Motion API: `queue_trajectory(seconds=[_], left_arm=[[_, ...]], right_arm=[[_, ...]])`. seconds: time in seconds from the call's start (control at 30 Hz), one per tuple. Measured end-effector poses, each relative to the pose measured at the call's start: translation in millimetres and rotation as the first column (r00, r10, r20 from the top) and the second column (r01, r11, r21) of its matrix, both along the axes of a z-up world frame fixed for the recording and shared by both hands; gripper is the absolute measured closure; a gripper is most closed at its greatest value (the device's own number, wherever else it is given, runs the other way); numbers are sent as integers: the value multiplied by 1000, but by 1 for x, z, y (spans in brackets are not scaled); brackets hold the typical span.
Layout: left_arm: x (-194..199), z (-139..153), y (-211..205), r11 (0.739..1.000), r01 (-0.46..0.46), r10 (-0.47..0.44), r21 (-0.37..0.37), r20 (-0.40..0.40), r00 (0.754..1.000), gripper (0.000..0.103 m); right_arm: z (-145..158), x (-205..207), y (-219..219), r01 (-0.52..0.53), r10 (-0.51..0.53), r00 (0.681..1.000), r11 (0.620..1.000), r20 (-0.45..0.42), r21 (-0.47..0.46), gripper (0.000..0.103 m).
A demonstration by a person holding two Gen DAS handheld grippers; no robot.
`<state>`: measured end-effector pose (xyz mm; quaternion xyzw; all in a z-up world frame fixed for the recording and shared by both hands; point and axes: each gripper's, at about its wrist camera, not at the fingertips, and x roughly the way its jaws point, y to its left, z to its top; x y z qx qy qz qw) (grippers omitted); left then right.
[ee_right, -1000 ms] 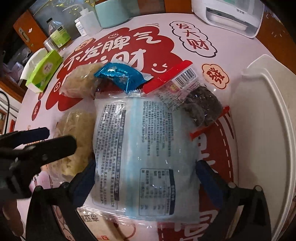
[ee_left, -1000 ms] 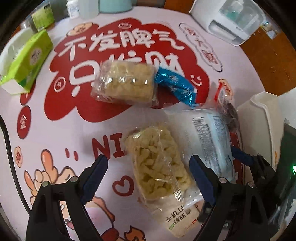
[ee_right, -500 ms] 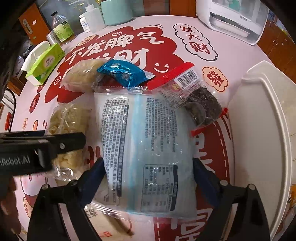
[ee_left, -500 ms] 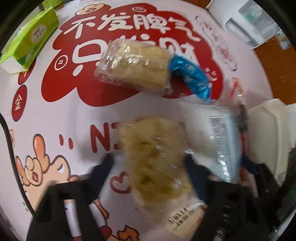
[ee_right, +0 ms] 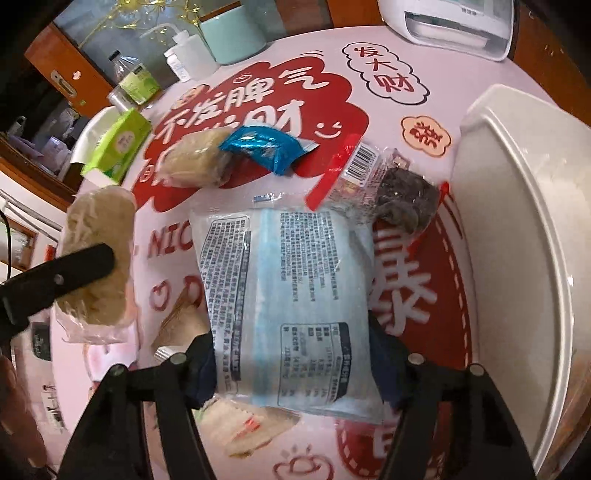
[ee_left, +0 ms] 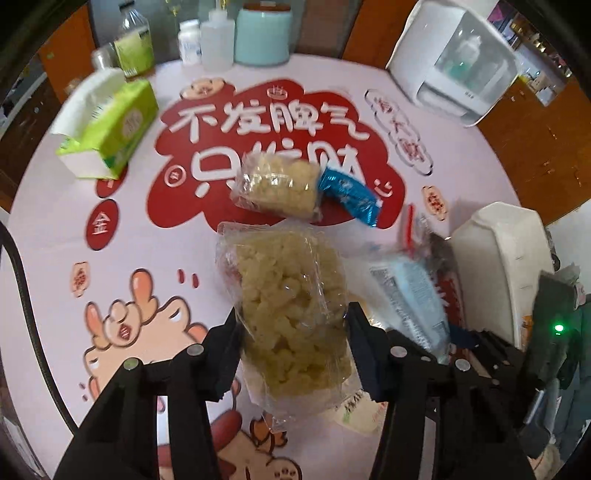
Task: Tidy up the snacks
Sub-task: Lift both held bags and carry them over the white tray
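My left gripper (ee_left: 293,325) is still closing, and its pads press on a clear bag of yellow puffed snack (ee_left: 291,295) held above the table. The right wrist view shows that bag (ee_right: 99,236) at the left, with one left finger across it. My right gripper (ee_right: 290,343) is also closing, its pads against both sides of a pale blue printed packet (ee_right: 288,258). On the table beyond lie a second puffed bag (ee_left: 277,188), a blue wrapper (ee_left: 347,195) and a red-edged pack of dark snack (ee_right: 399,195).
A white tray (ee_right: 517,221) stands at the right of the pink printed tablecloth. A flat snack pack (ee_right: 251,424) lies under the blue packet. At the back are a green tissue pack (ee_left: 110,129), bottles, a teal canister (ee_left: 262,33) and a white appliance (ee_left: 454,62).
The left fingers closed on the puffed bag and lifted it off the table. The right fingers drew in against the blue packet's sides.
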<state>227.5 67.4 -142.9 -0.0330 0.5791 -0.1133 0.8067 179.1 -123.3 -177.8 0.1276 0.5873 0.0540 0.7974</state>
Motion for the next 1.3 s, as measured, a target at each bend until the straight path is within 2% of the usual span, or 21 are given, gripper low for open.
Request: queue_trajectory(seconds=[0.13,0.33,0.43,0.63,0.77,0.93,1.07,1.3], left_arm=[[-15,30,3,1000,-13,13,-6,53,999,52],[-47,78,5,999,-23,28,-48,123,992,52],[-56,102,-2,998,-13,24,-68,164,986,52],[-69,148,-41,993,57,-27,-107,260,965,52],[-80,170,-84,985,140,-100,-105,320,942,52],[-91,179,-142,969,232,-189,-82,354,916,52],[-98,176,-186,953,297,-259,-59,350,900,52],[-106,160,-248,931,364,-341,-19,311,887,51]], right_arm=[[24,-19,4,-23,20,998,999,53,49,35],[89,-54,-2,-65,43,979,992,202,105,35],[124,-73,-16,-60,24,958,991,287,119,35],[172,-102,-56,4,-57,920,991,387,137,35],[202,-128,-87,100,-134,866,990,481,95,35],[222,-155,-127,214,-219,805,974,552,75,35],[225,-169,-153,286,-269,780,956,564,60,35],[209,-184,-194,373,-338,781,927,526,42,35]])
